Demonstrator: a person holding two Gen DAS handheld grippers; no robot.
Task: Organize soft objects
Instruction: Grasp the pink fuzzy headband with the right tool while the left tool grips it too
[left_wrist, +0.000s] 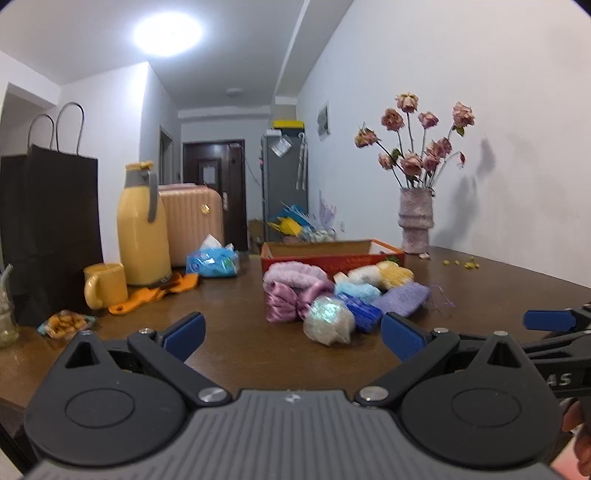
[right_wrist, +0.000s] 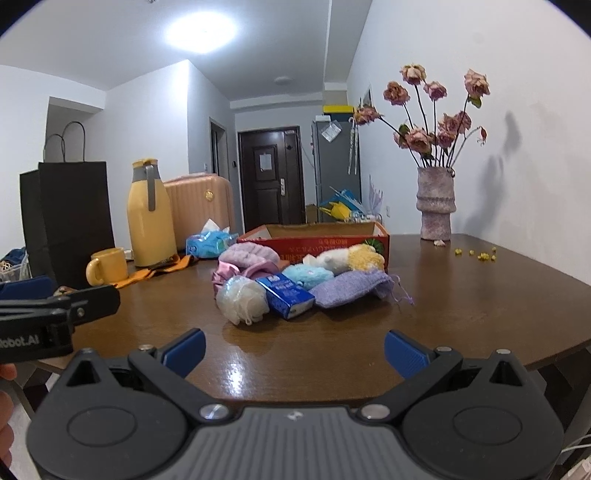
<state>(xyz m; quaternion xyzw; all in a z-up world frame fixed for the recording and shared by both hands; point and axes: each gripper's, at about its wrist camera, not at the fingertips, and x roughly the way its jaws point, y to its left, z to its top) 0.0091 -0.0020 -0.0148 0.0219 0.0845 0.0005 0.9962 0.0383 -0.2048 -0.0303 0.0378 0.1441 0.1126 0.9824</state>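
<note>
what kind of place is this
Most likely a lived-in flat, at a dining table: a hallway leads to a front door, a pink suitcase stands behind a yellow jug, and dried roses sit in a vase.

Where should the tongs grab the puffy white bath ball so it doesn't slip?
Probably around its middle, coming from the front. The white bath ball lies at the near edge of the pile with bare table before it. It is round, squashy mesh, so open tongs can close on its two sides; the blue packet crowds its right.
</note>
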